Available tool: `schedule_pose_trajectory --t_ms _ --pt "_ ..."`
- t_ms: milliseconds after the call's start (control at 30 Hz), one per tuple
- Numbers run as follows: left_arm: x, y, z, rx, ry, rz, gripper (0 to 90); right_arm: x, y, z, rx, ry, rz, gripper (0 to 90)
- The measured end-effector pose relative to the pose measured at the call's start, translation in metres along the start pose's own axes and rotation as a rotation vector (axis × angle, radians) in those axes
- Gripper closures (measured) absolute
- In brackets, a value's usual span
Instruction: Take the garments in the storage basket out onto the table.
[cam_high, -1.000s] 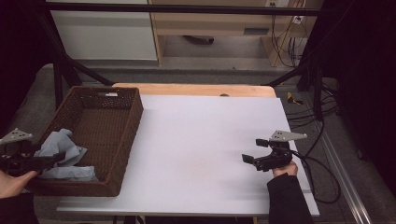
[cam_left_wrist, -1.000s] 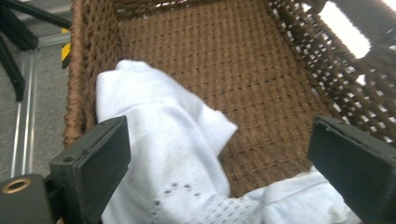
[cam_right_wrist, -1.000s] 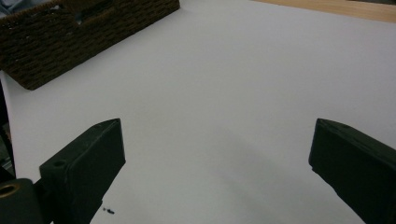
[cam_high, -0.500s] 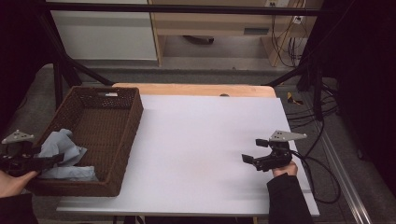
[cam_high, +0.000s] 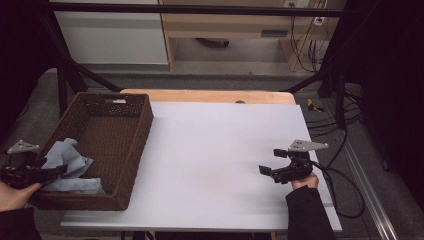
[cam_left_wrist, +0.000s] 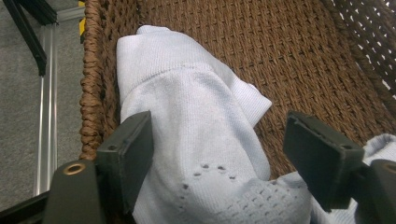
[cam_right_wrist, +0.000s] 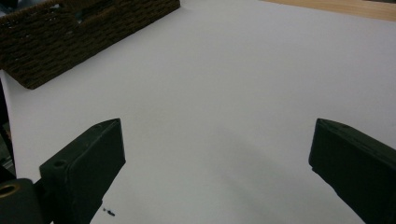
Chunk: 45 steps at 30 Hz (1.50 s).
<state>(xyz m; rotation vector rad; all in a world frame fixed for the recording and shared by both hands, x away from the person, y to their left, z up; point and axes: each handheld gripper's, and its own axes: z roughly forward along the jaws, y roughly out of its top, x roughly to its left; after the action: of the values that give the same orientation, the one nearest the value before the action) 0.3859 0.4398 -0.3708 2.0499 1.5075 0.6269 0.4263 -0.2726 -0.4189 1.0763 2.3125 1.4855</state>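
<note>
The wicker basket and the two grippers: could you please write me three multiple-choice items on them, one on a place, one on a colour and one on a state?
1. Where on the white table does the wicker basket stand?
A. at its left end
B. in its middle
C. at its right end

2. What colour is the knitted garment in the basket?
A. dark red
B. pale blue
C. black

3. How does the left gripper stand to the garment?
A. shut tight on it
B. open, jaws either side of a fold
C. far off, over the bare table

Answers: 1 A, the high view shows the basket at the left end, the right gripper open over the bare right part. 2 B, both the high view and the left gripper view show pale blue knit. 3 B, the left gripper view shows the jaws wide apart with cloth between them.
</note>
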Motion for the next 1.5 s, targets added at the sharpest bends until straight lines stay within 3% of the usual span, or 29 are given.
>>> schedule_pose_trajectory --t_ms 333,667,1067,1500 --pt "0.0007 -0.0004 0.0011 0.045 0.002 -0.027 39.3 0.0003 -0.0001 0.0008 0.005 0.002 0.005 4.2" --pt "-0.0002 -0.0004 0.0046 0.1 0.023 -0.026 53.8 0.0001 -0.0002 0.0012 0.007 0.001 0.01 4.3" --pt "0.001 -0.0001 0.0032 0.11 0.041 -0.004 69.2 -0.0005 -0.0004 0.0012 0.006 0.002 0.011 4.3" --pt "0.0035 0.0036 -0.0016 0.101 0.014 -0.009 73.8 -0.0009 -0.0004 0.0008 0.005 0.002 0.014 4.3"
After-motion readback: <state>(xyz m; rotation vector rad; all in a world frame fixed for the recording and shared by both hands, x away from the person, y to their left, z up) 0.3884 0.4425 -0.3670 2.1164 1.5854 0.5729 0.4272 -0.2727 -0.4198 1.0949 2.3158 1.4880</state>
